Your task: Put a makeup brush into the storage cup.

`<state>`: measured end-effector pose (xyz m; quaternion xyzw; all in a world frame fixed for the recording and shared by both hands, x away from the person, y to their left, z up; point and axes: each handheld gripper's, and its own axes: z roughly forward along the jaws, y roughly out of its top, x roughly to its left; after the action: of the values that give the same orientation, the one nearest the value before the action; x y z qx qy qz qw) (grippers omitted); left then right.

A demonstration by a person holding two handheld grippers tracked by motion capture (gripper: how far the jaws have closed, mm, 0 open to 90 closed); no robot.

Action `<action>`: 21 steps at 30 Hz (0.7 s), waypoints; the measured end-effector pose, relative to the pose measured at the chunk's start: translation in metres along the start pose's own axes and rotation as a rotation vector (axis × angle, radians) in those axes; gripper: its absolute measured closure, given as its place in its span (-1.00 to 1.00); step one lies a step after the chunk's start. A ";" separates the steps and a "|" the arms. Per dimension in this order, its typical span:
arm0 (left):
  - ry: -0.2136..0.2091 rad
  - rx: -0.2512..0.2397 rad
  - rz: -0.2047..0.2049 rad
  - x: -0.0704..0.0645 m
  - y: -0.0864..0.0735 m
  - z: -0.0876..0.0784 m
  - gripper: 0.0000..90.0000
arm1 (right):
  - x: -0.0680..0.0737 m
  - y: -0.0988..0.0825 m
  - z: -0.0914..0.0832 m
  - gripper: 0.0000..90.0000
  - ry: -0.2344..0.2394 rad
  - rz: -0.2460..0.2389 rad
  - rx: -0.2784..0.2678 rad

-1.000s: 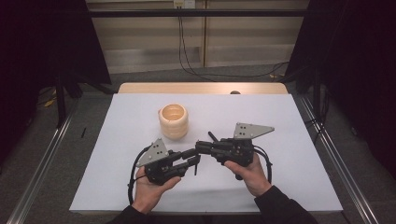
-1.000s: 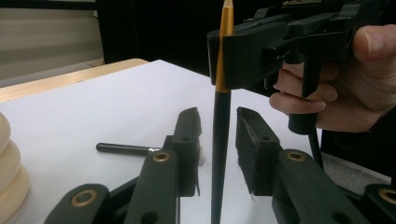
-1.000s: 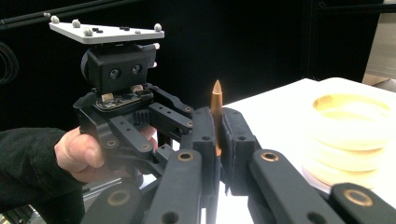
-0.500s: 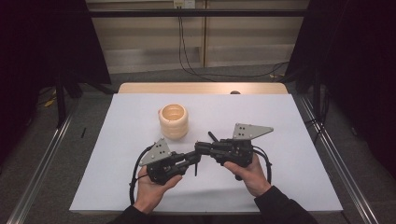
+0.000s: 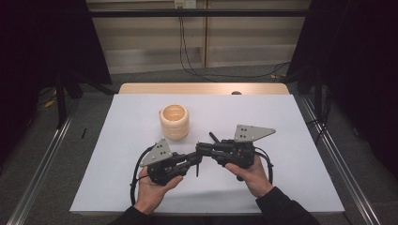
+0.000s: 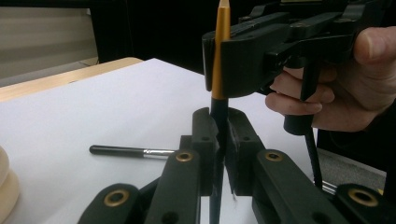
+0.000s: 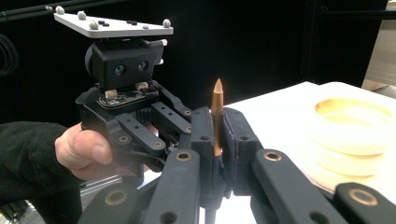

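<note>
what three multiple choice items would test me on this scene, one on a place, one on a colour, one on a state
1. Where is the cream ribbed pot?
A. beyond the grippers, on the white sheet
B. on the floor
C. in a hand

2. What colour is the top end of the thin stick in the jaws?
A. blue
B. gold
C. green

3. How do the left gripper and right gripper stand?
A. both wide open
B. one open
C. both shut on the stick

Answers: 1 A, the high view shows it past both grippers. 2 B, both gripper views show a gold tip. 3 C, each pair of jaws presses on it.
</note>
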<state>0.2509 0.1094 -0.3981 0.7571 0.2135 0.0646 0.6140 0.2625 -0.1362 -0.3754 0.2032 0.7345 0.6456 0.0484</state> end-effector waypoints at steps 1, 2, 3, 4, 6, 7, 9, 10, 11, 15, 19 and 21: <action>0.019 0.008 -0.002 0.000 0.000 0.000 0.86 | 0.000 0.000 0.000 0.80 -0.002 -0.001 0.000; 0.017 0.008 -0.003 0.000 0.000 0.000 0.86 | 0.000 0.000 0.000 0.74 -0.002 -0.006 -0.002; 0.019 0.007 -0.002 0.000 0.000 -0.001 0.86 | 0.001 0.000 0.000 0.68 -0.009 -0.008 -0.004; 0.018 0.007 -0.004 0.000 0.000 -0.001 0.86 | 0.001 0.000 0.000 0.66 -0.016 -0.012 -0.004; 0.020 0.008 0.001 0.000 0.001 -0.001 0.86 | 0.002 0.000 0.000 0.54 -0.019 -0.017 -0.003; 0.023 0.013 0.002 0.001 0.001 -0.002 0.86 | 0.003 0.000 0.000 0.52 -0.026 -0.019 -0.001; 0.021 0.006 -0.002 0.001 0.001 -0.002 0.86 | 0.003 0.000 0.000 0.40 -0.037 -0.024 -0.004; 0.021 0.010 0.001 0.001 0.001 -0.002 0.86 | 0.003 0.000 0.000 0.30 -0.044 -0.023 -0.007; 0.022 0.010 0.001 0.001 0.001 -0.002 0.86 | 0.003 0.000 0.000 0.21 -0.055 -0.027 -0.009; 0.022 0.010 0.002 0.001 0.001 -0.002 0.86 | 0.004 0.000 0.000 -0.21 -0.077 -0.027 -0.014; 0.034 0.015 0.000 0.001 0.001 -0.003 0.86 | 0.004 0.001 0.000 -0.55 -0.095 -0.019 -0.023; 0.039 0.014 -0.001 0.001 0.001 -0.003 0.86 | 0.003 0.001 0.000 -0.66 -0.112 -0.017 -0.020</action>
<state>0.2512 0.1129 -0.3965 0.7599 0.2263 0.0773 0.6044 0.2597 -0.1350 -0.3739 0.2321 0.7260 0.6401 0.0970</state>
